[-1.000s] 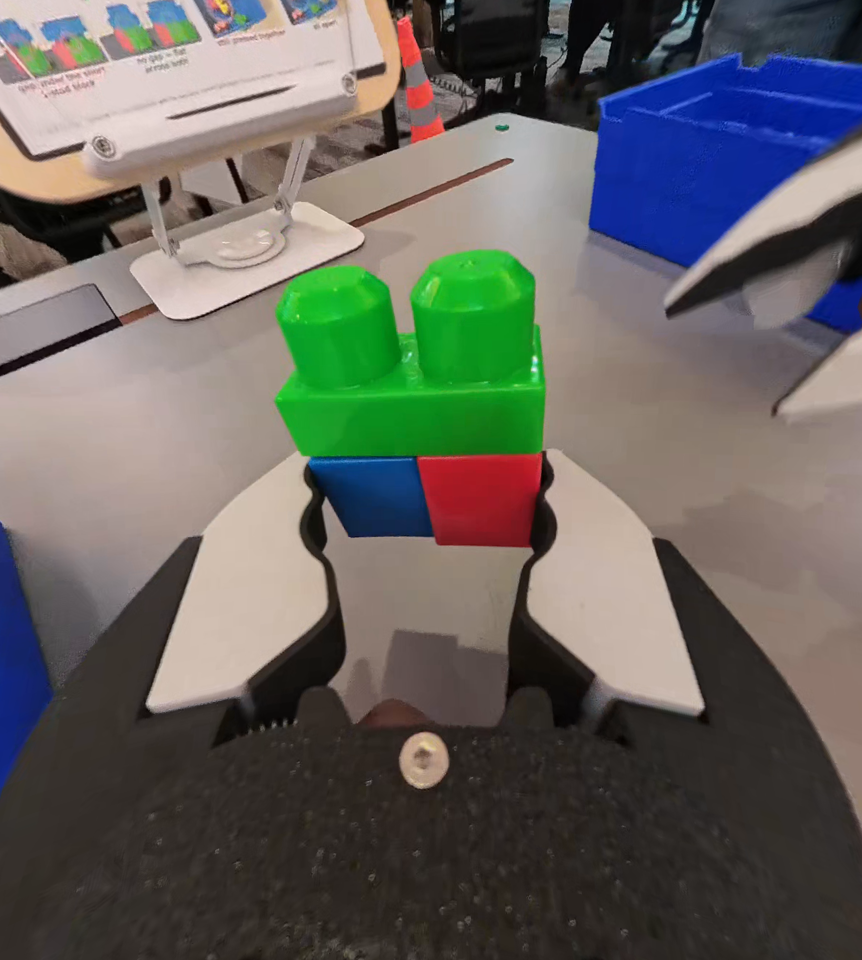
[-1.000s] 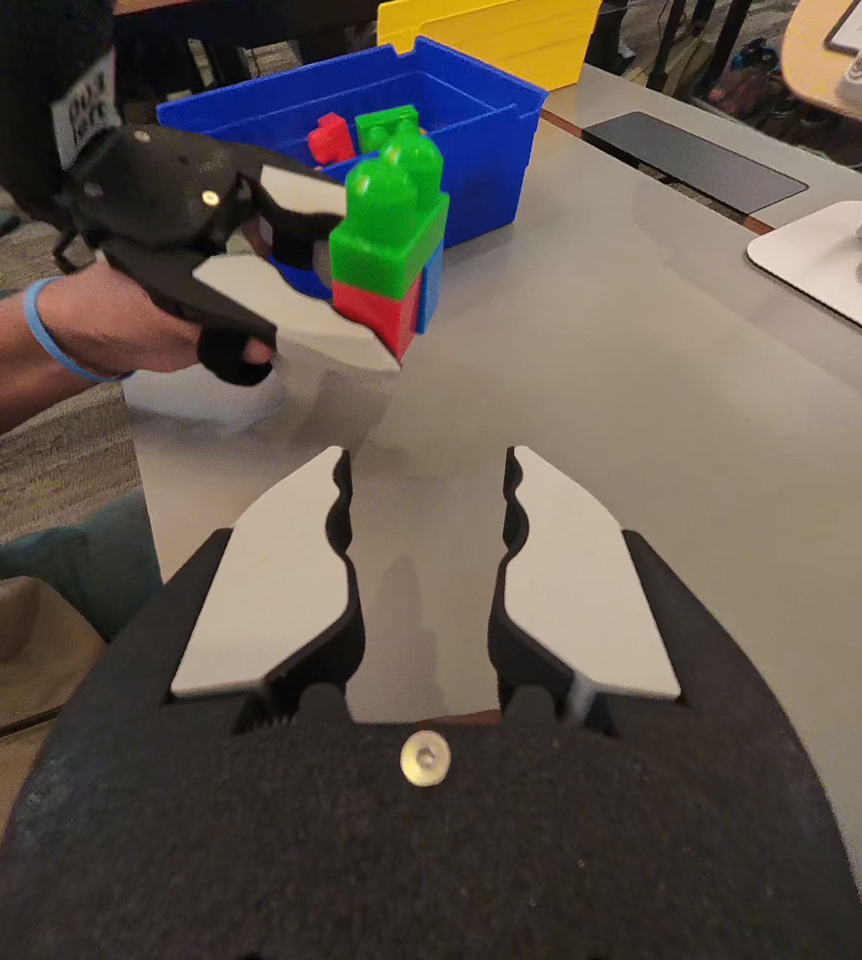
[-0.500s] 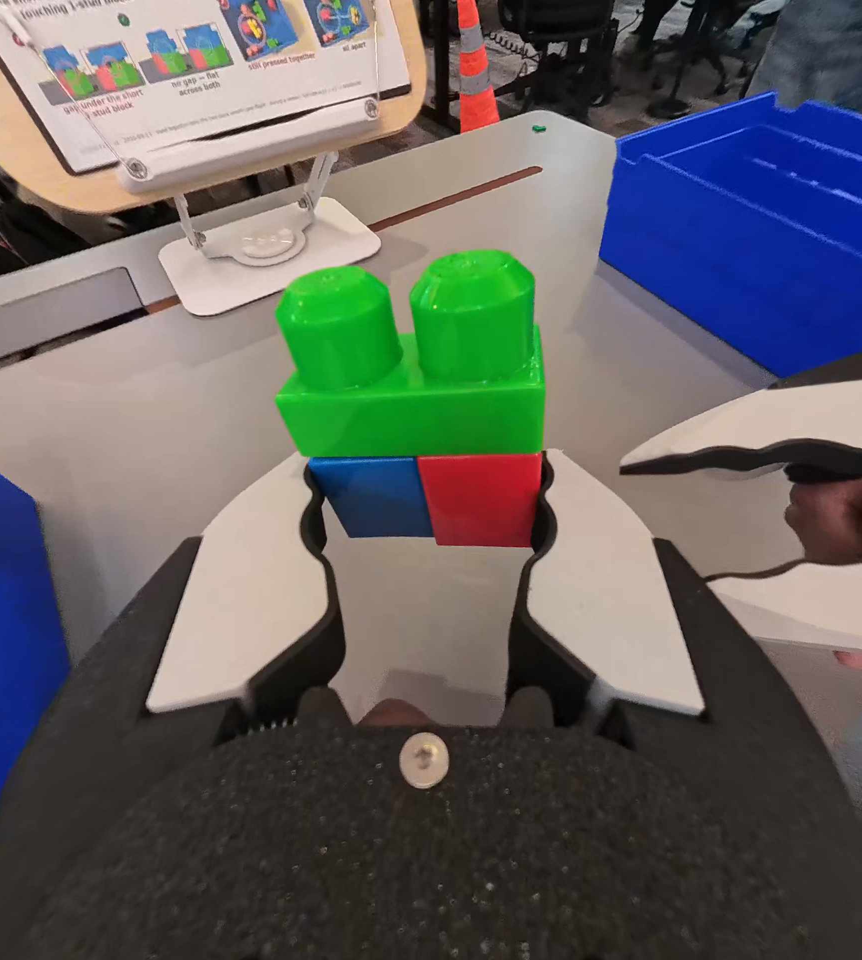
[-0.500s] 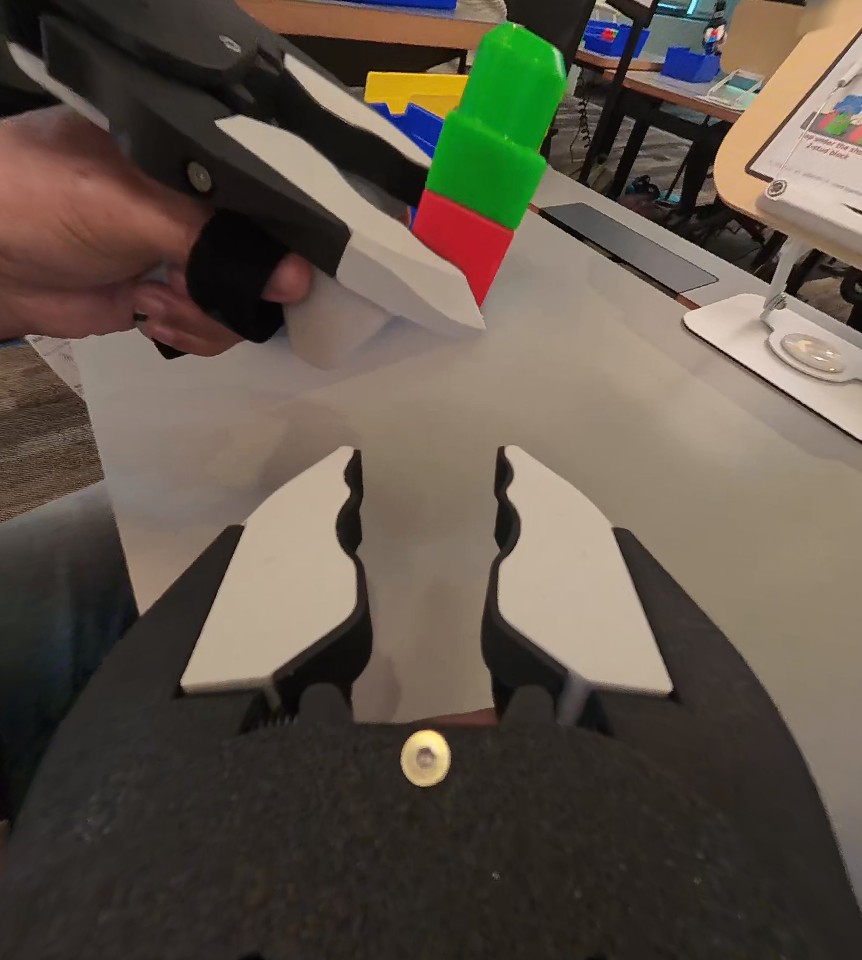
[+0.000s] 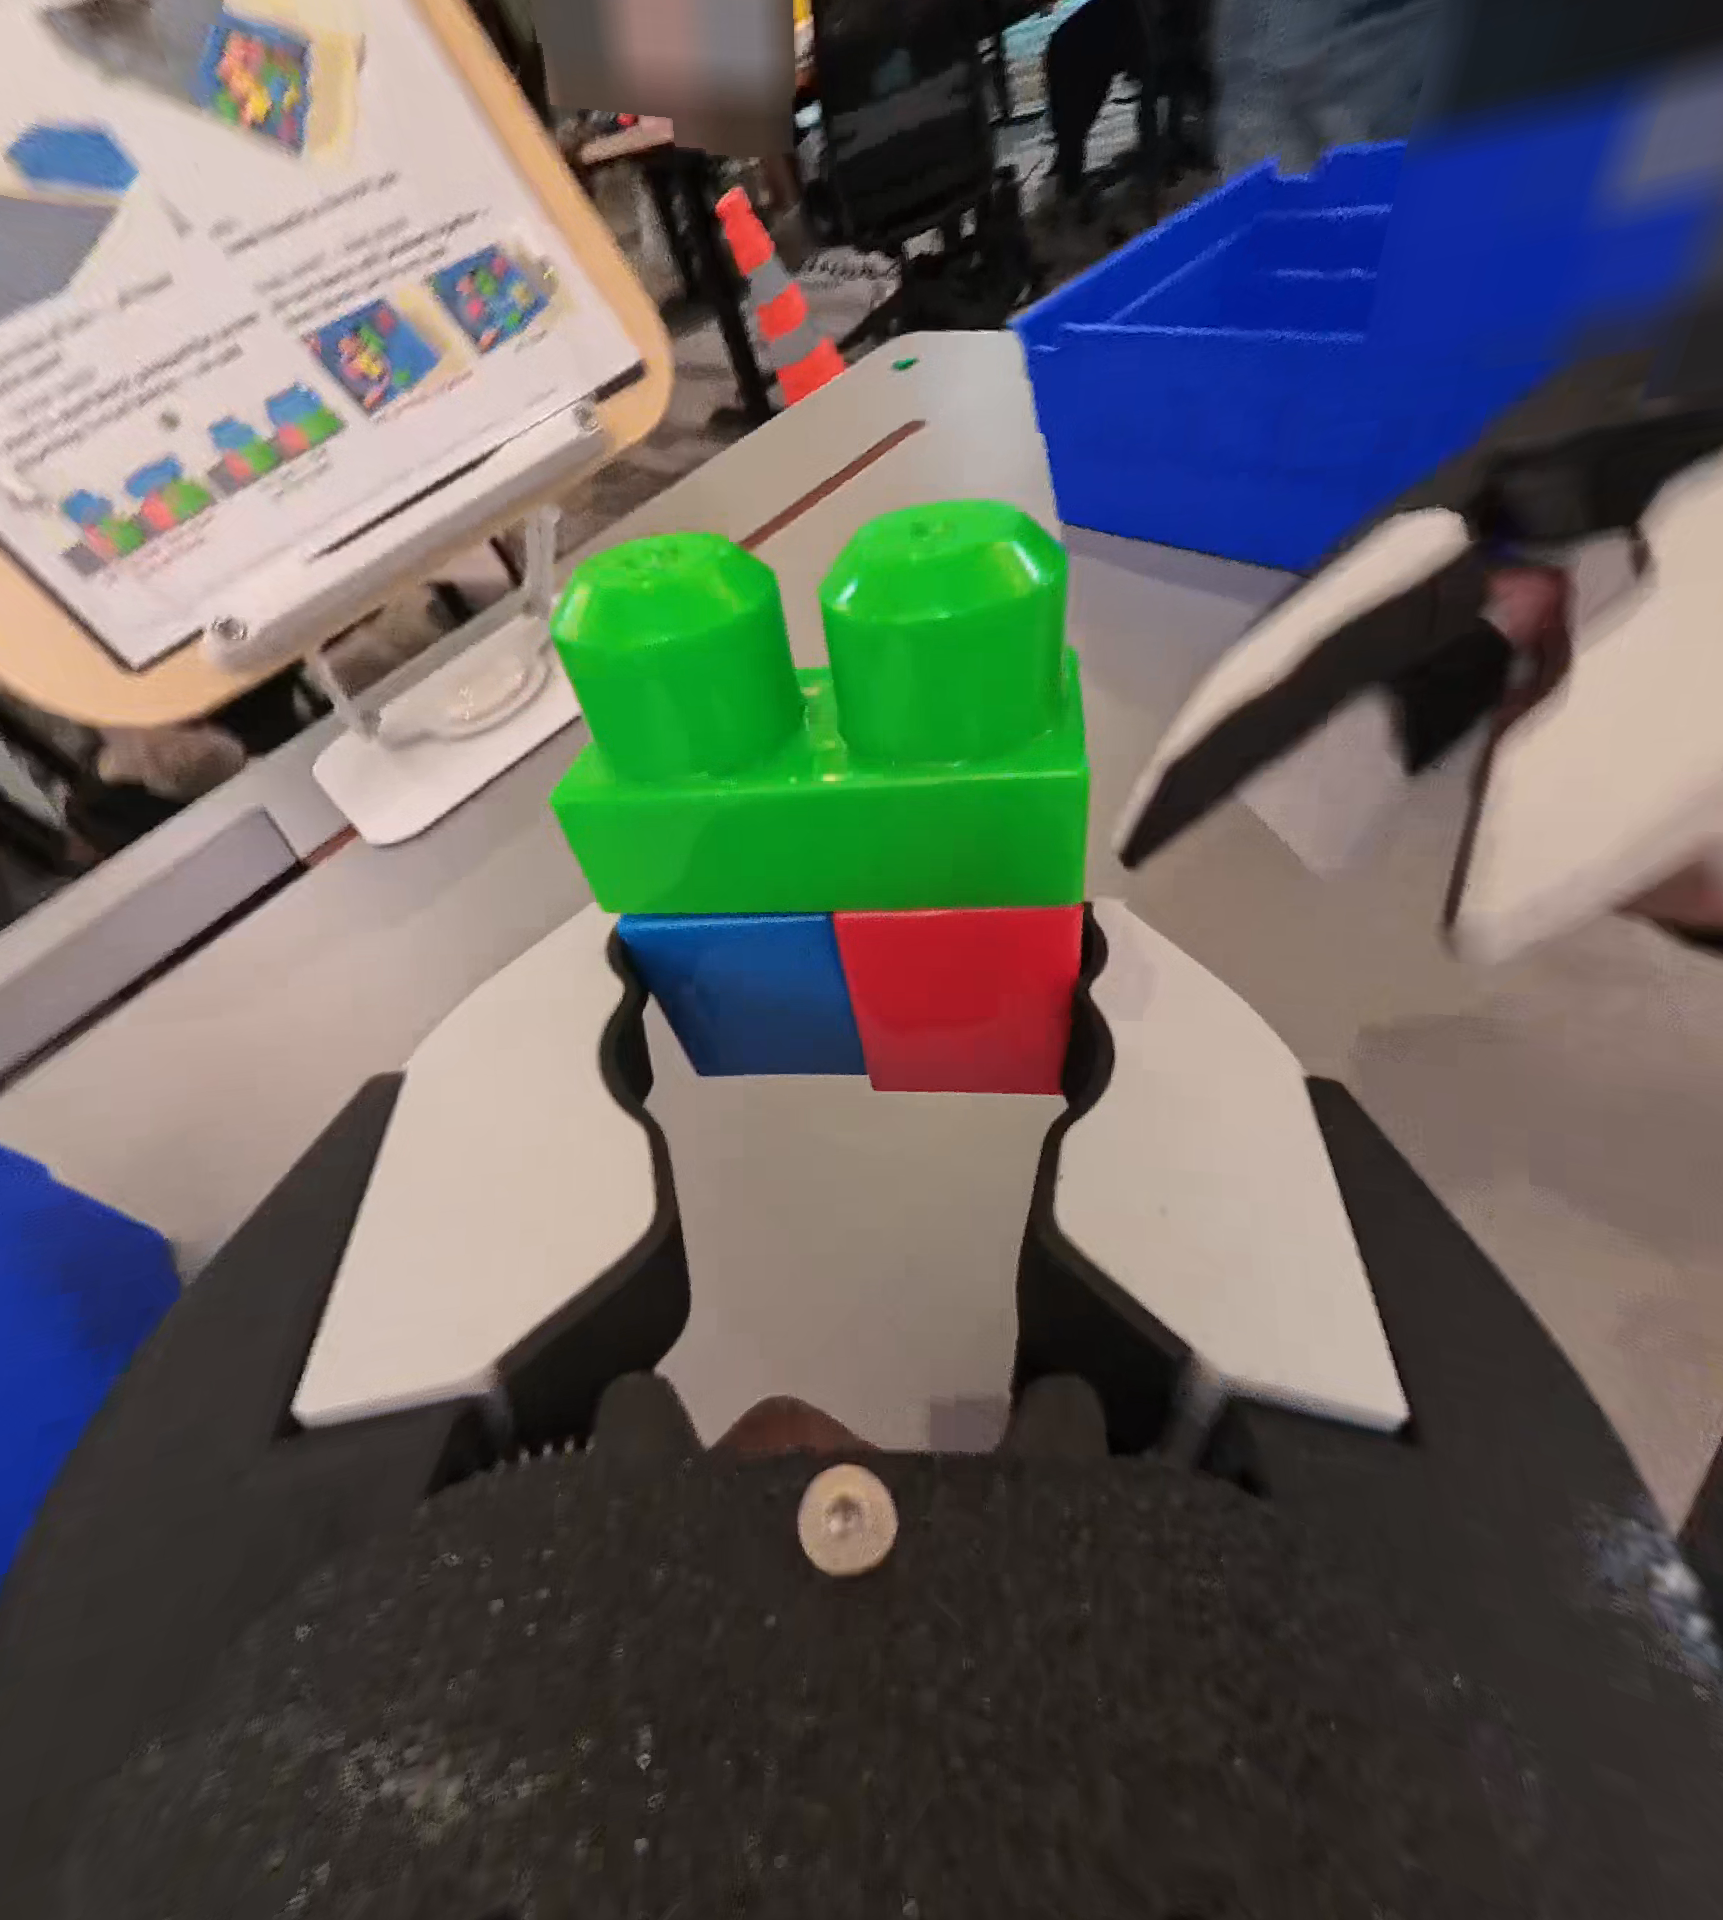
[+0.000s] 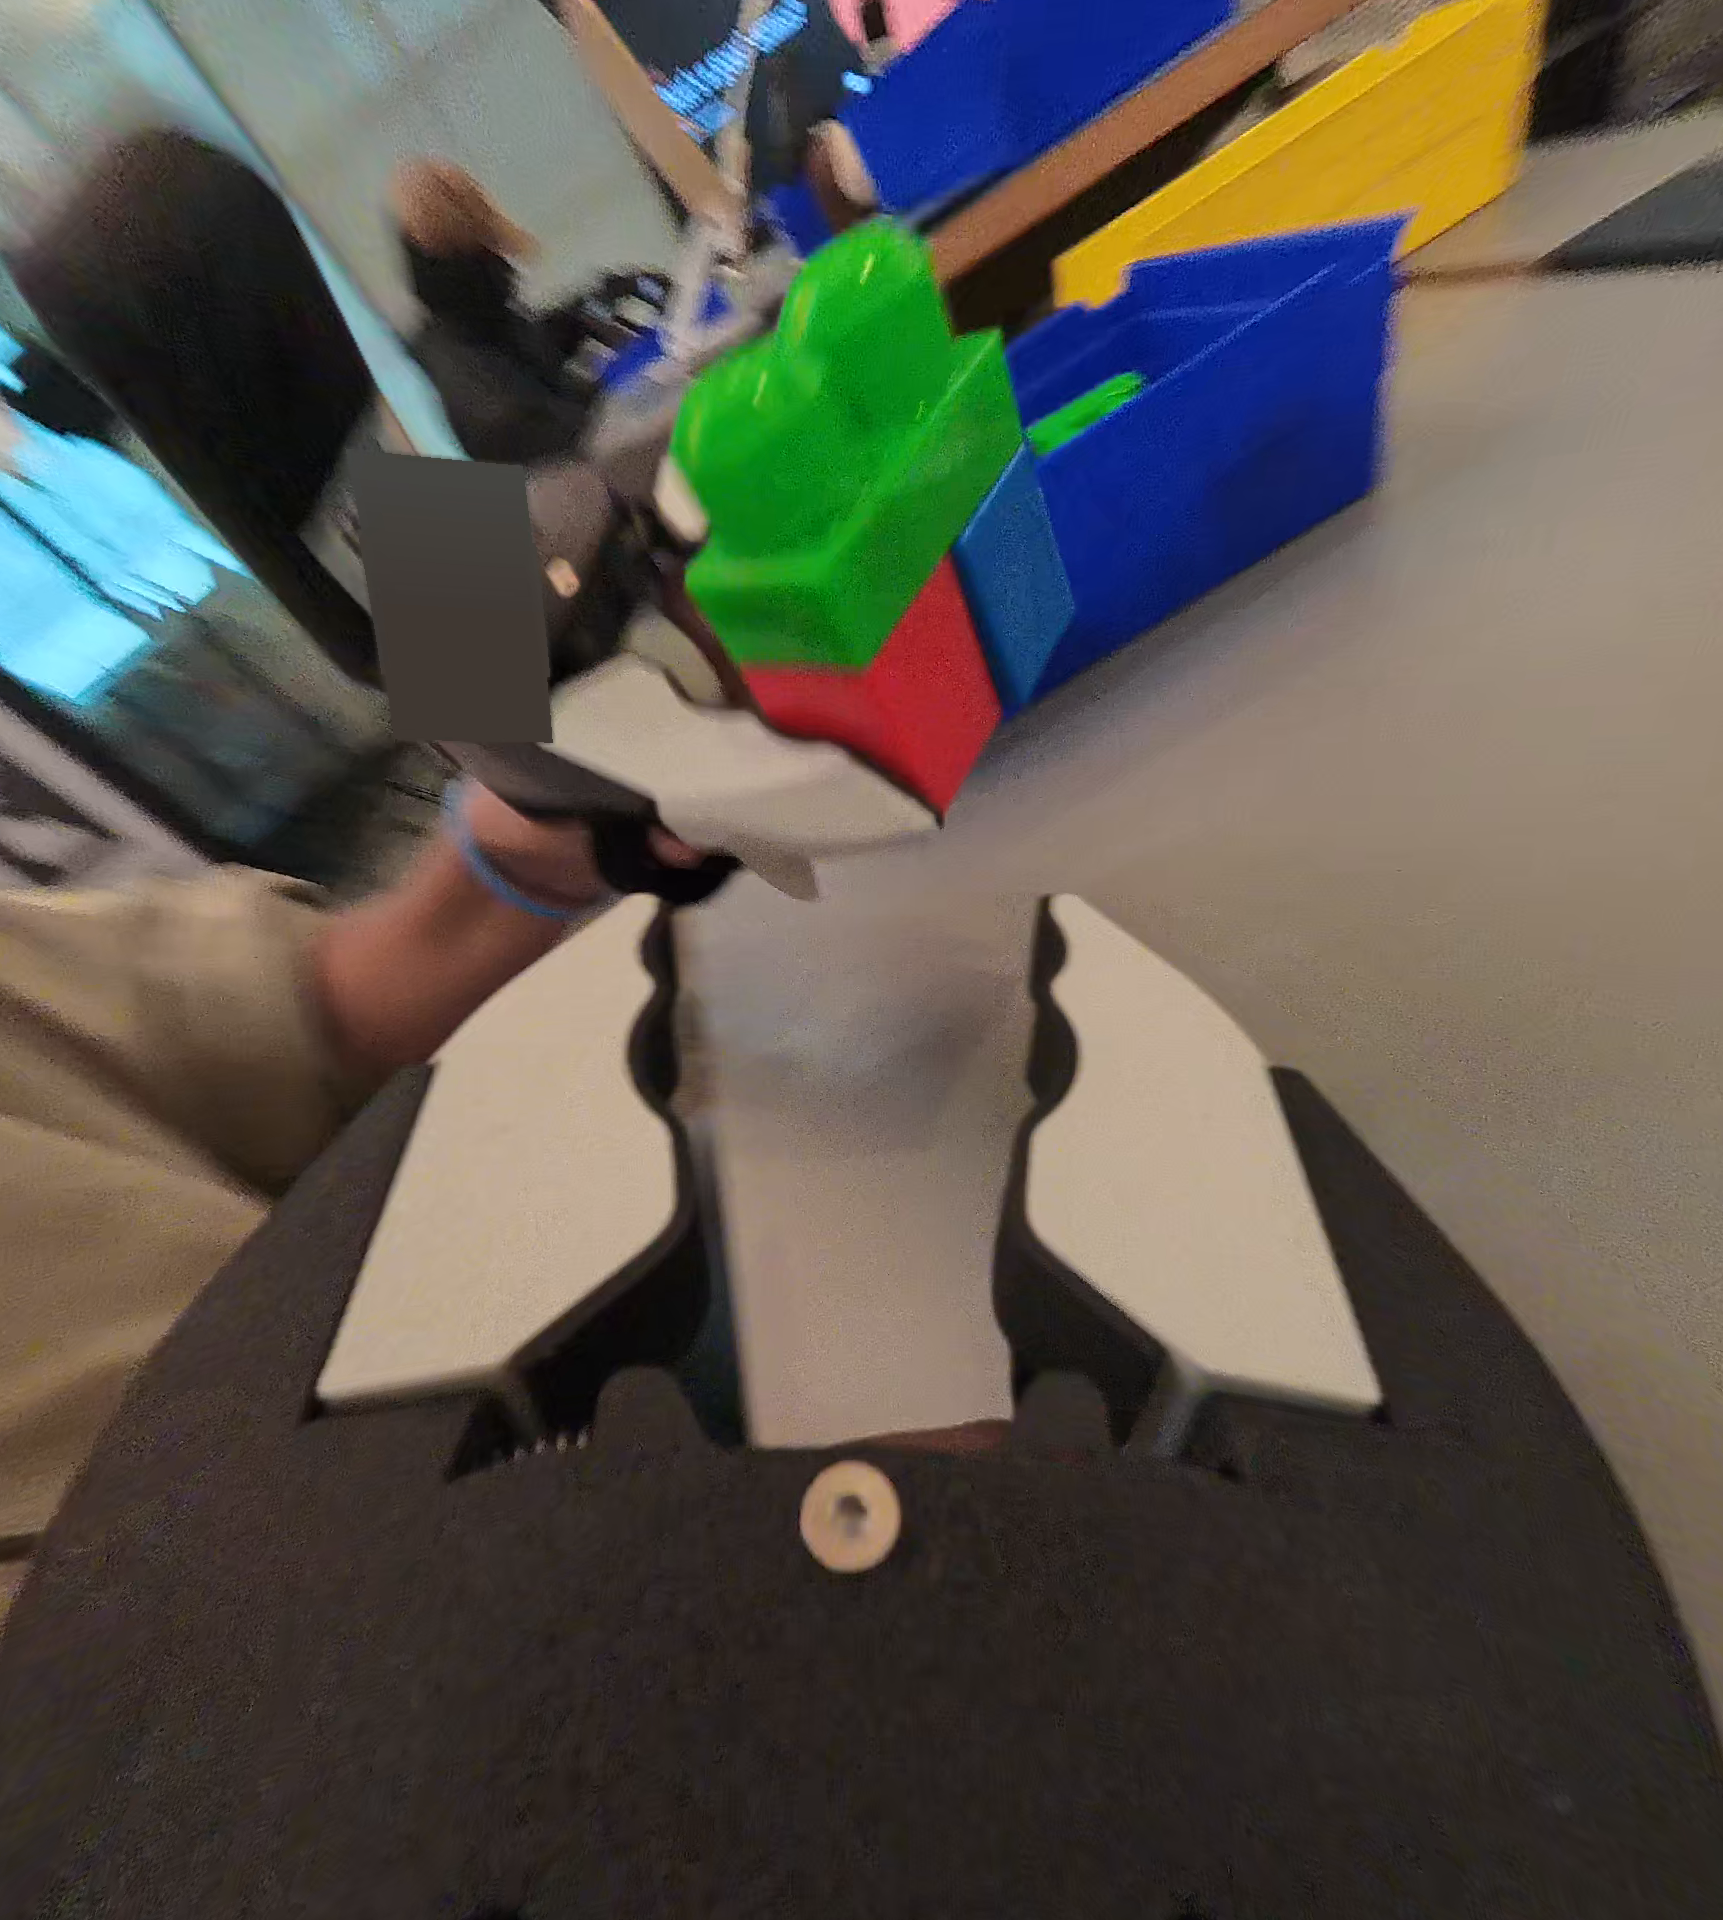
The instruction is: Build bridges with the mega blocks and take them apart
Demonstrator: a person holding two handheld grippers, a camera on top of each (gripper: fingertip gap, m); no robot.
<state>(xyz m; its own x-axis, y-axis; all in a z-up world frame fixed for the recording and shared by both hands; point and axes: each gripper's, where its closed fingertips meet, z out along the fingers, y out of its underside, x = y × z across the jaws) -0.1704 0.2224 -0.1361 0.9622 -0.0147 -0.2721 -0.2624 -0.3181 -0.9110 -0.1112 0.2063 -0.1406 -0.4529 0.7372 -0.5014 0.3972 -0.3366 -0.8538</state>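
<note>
My left gripper (image 5: pixel 855 966) is shut on a small bridge held above the grey table (image 5: pixel 1615 1164). The bridge is a green two-stud block (image 5: pixel 821 821) on top of a blue block (image 5: pixel 748 992) and a red block (image 5: pixel 961 997) side by side; the fingers press on the blue and red blocks. My right gripper (image 6: pixel 852 925) is open and empty. In its view the bridge, with green block (image 6: pixel 836 499) and red block (image 6: pixel 888 696), is ahead and up-left, tilted. In the left wrist view the right gripper (image 5: pixel 1304 821) is blurred, just right of the bridge.
A blue bin (image 5: pixel 1221 405) stands at the back right of the table. Another blue bin (image 6: pixel 1221 468) holds some blocks, with a yellow bin (image 6: pixel 1356 156) behind. An instruction board on a white stand (image 5: pixel 244 353) is at the back left. An orange cone (image 5: pixel 779 301) stands beyond the table.
My right gripper has swung up and closer to the bridge's right side, still open. The left gripper keeps its hold on the bridge and has turned and lifted a little.
</note>
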